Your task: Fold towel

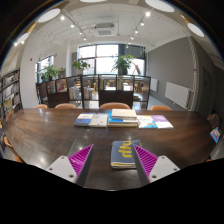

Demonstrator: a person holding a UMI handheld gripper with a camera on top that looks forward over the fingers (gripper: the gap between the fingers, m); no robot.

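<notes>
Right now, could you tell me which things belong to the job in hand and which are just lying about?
Job: gripper, fingers open; no towel recognisable.
Lying about: dark flat item between the fingers; books beyond them; table; chairs; plants.

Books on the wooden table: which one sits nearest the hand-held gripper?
The dark-covered book with yellow markings, lying alone between the fingers of the open hand-held gripper. The other flat books lie in a row farther across the wooden table.
</notes>
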